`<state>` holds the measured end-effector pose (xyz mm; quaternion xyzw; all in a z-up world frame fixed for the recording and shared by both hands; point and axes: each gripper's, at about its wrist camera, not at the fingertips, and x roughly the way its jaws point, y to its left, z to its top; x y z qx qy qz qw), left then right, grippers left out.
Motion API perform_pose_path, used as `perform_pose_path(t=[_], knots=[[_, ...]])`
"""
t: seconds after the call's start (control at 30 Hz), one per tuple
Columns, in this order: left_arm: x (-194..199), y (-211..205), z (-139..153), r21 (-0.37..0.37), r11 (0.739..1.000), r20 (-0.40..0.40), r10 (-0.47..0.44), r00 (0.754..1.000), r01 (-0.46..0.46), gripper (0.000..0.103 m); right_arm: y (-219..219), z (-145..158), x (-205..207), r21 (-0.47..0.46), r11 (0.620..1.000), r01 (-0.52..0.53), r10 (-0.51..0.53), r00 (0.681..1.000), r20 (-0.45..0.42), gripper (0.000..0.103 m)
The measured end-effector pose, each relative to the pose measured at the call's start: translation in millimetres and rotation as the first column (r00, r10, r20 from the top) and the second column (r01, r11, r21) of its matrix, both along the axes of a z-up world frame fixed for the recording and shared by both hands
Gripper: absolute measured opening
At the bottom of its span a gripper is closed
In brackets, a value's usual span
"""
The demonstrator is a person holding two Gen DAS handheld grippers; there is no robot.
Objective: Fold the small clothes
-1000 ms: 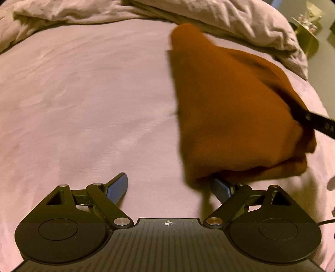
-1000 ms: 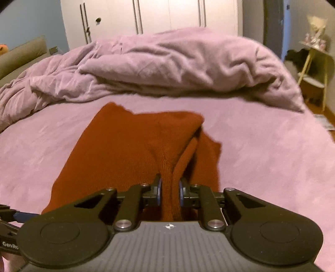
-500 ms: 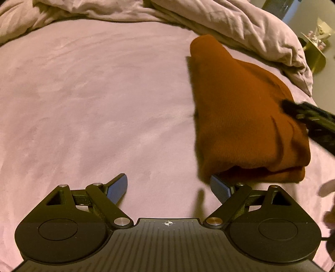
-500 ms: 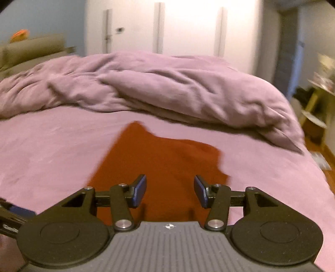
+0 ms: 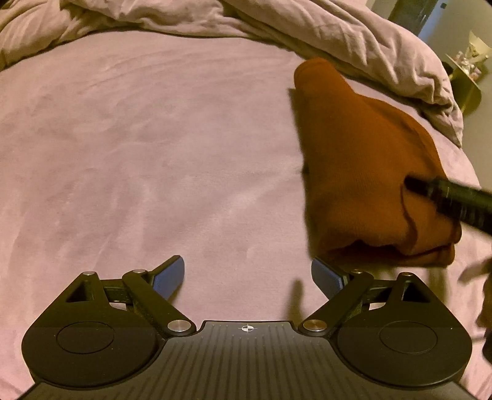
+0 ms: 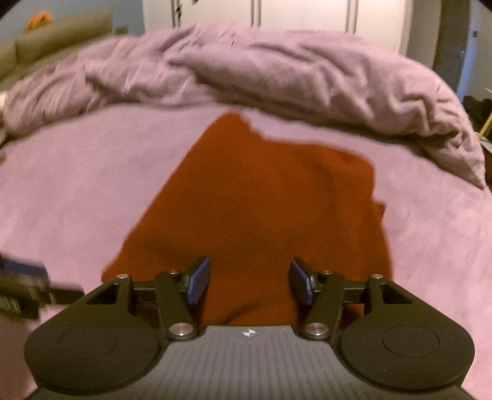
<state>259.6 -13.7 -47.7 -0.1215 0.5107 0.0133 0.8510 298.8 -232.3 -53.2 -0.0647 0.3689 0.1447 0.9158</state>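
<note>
A rust-brown knitted garment point(image 6: 264, 209) lies folded on the pink bed sheet point(image 6: 77, 184). In the left wrist view the garment point(image 5: 366, 172) sits at the right, its folded edges toward the camera. My right gripper point(image 6: 249, 283) hovers over the garment's near edge, jaws opening, with cloth below them but nothing pinched. Its dark finger point(image 5: 446, 194) reaches in over the garment from the right in the left wrist view. My left gripper point(image 5: 247, 275) is open above bare sheet, just left of the garment's near corner.
A rumpled pink duvet point(image 6: 276, 74) is heaped along the far side of the bed. White wardrobe doors point(image 6: 307, 12) stand behind it. A small side table point(image 5: 467, 83) with objects sits off the bed's far right corner. Broad bare sheet point(image 5: 138, 154) spreads left of the garment.
The right gripper let go of the garment fold it was pinching and its jaws spread wide. The garment settled flat. The left gripper slid left, away from the garment's corner.
</note>
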Motion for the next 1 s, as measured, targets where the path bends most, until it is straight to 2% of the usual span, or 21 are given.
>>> perform_pose_path(t=[0.17,0.33,0.37,0.43,0.47,0.53,0.6,0.8,0.9,1.0], knots=[[12,-4,4,-0.009,1.000,0.018,0.008,1.000,-0.007,0.094,-5,12,41,-0.042,0.990,0.132,-0.128,0.988,0.085,0.063],[21,-10,2,0.012,1.000,0.017,-0.003,1.000,0.002,0.094,-3,-5,103,-0.128,0.972,0.197,-0.194,0.980,0.040,0.062],[22,-11,1,0.016,1.000,0.015,-0.010,1.000,0.010,0.094,-3,-13,113,-0.163,0.965,0.208,-0.206,0.978,0.024,0.065],[24,-11,-1,0.029,0.999,0.013,-0.018,1.000,0.018,0.094,-8,-24,123,-0.170,0.958,0.231,-0.231,0.973,0.017,0.081],[24,-11,-2,0.034,0.999,0.013,-0.021,1.000,0.021,0.094,-13,-26,128,-0.152,0.953,0.263,-0.265,0.964,0.004,0.089],[25,-11,-4,0.032,0.999,0.010,-0.022,1.000,0.021,0.094,-30,-29,134,-0.059,0.952,0.300,-0.303,0.951,-0.055,0.092],[24,-11,-4,0.032,0.999,0.007,-0.020,1.000,0.019,0.094,-40,-31,134,-0.011,0.950,0.311,-0.310,0.947,-0.078,0.094],[22,-11,-1,0.034,0.999,0.008,-0.032,0.999,0.032,0.094,-44,-20,116,0.008,0.953,0.303,-0.302,0.951,-0.069,0.093],[24,-7,5,-0.006,0.999,0.038,-0.039,0.999,0.039,0.094,-52,-14,100,0.024,0.958,0.287,-0.285,0.957,-0.049,0.091],[36,1,12,-0.099,0.993,0.087,-0.056,0.995,0.065,0.094,-72,-8,82,0.116,0.956,0.270,-0.262,0.962,-0.074,0.090]])
